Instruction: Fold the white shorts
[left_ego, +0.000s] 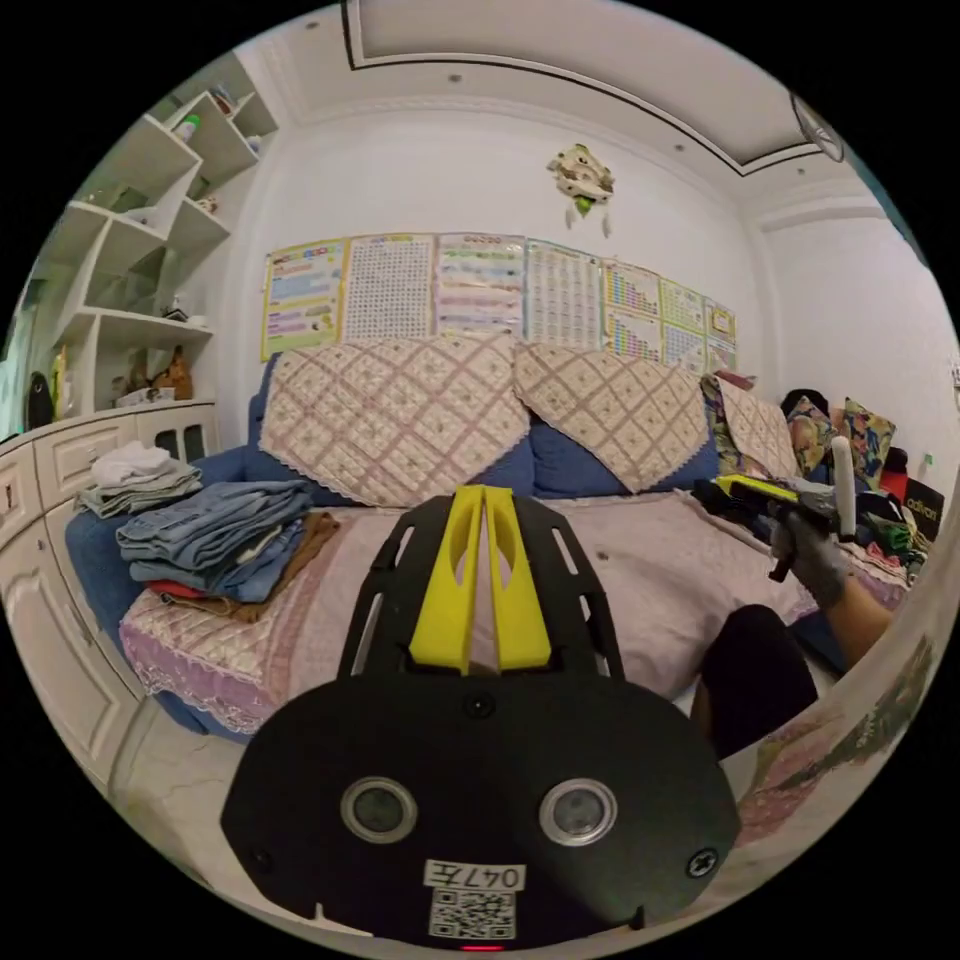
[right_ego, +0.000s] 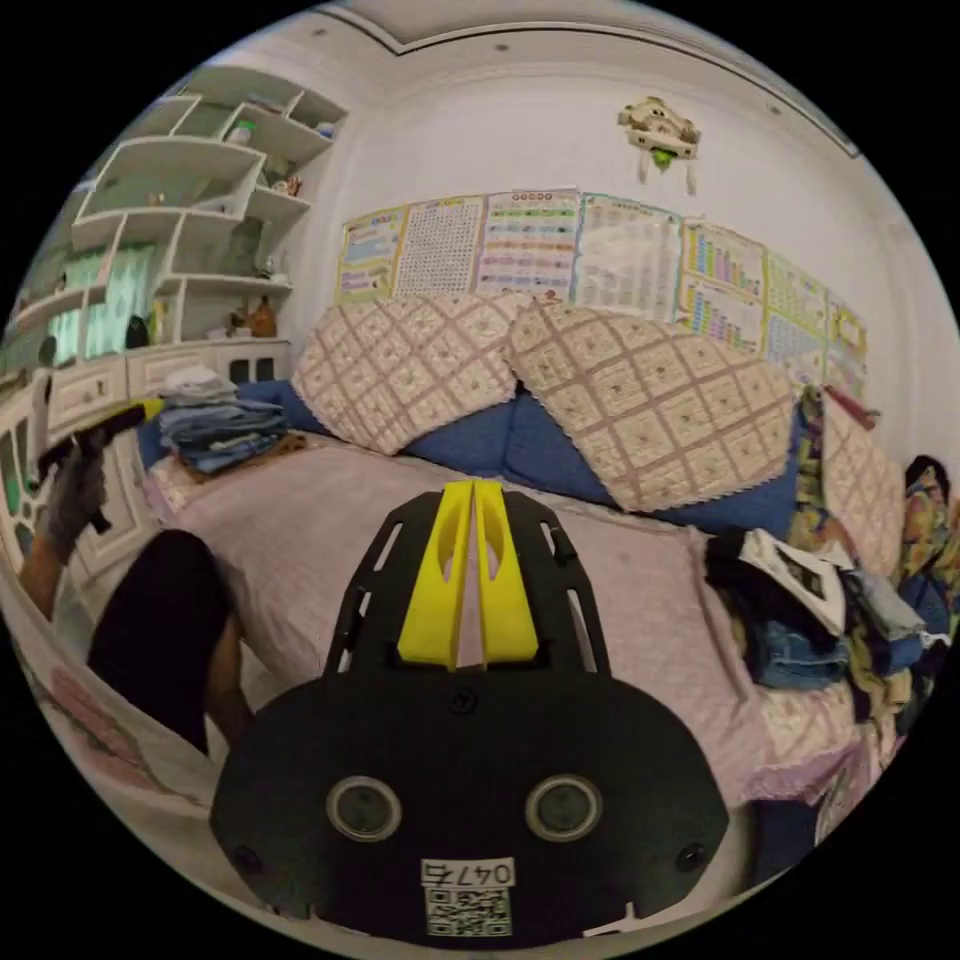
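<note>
Over the sofa (left_ego: 640, 570), your left gripper (left_ego: 483, 490) and right gripper (right_ego: 472, 484) are both closed and empty; white shorts, likely light and limp, want pinching at the waistband corners.

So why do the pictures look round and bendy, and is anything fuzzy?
Left gripper view: a fisheye lens makes a round picture with black corners; the shelves bend near the rim, and the lower-right edge blurs. Right gripper view: the same round bending; the posters curve, the left edge is smeared, and the clothes pile sits in dimmer light.
</note>
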